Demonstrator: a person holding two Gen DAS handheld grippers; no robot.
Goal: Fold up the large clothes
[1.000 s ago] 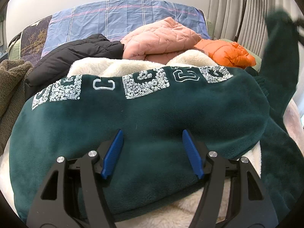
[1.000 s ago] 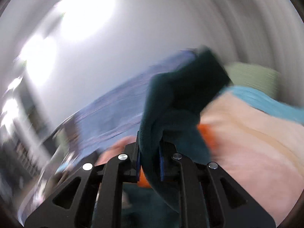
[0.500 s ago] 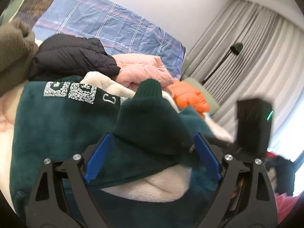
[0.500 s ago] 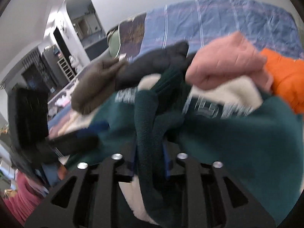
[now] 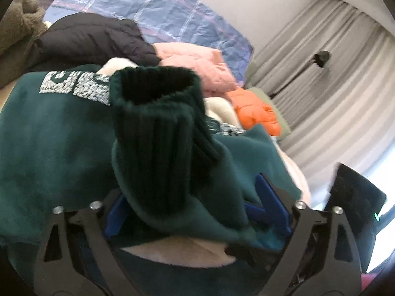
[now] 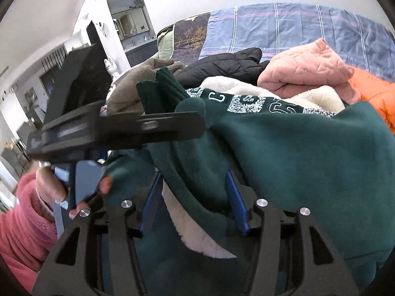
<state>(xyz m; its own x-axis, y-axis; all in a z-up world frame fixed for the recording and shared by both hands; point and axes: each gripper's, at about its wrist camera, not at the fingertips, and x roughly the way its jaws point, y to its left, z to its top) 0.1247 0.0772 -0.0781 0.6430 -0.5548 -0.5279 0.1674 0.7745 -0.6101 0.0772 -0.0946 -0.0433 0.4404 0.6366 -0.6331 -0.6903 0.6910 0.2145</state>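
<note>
A dark green fleece sweatshirt (image 5: 49, 153) with white lettering and cream lining lies spread on the bed. Its sleeve (image 5: 158, 153) with the ribbed cuff (image 5: 153, 86) stands up between the blue pads of my left gripper (image 5: 190, 192), whose jaws are closing and press on it. In the right wrist view the left gripper (image 6: 192, 123) shows side-on with the cuff (image 6: 160, 83) sticking up past it. My right gripper (image 6: 193, 175) is opening. The sleeve fabric (image 6: 197, 162) still lies between its spread pads, loose on the left side. Its black housing (image 5: 355, 197) shows at the right.
Behind the sweatshirt are piled a black puffer jacket (image 5: 93, 39), a pink quilted jacket (image 5: 197, 64), an orange jacket (image 5: 256, 111) and a brown fleece (image 5: 17, 29), against a blue plaid cover (image 5: 160, 12). Grey curtains (image 5: 333, 74) hang right. A hand (image 6: 49, 187) in a pink sleeve holds the left gripper.
The right gripper swung down and laid the sleeve across the sweatshirt into the left gripper's jaws, then spread its pads. The left gripper rolled, widened and closed around the sleeve.
</note>
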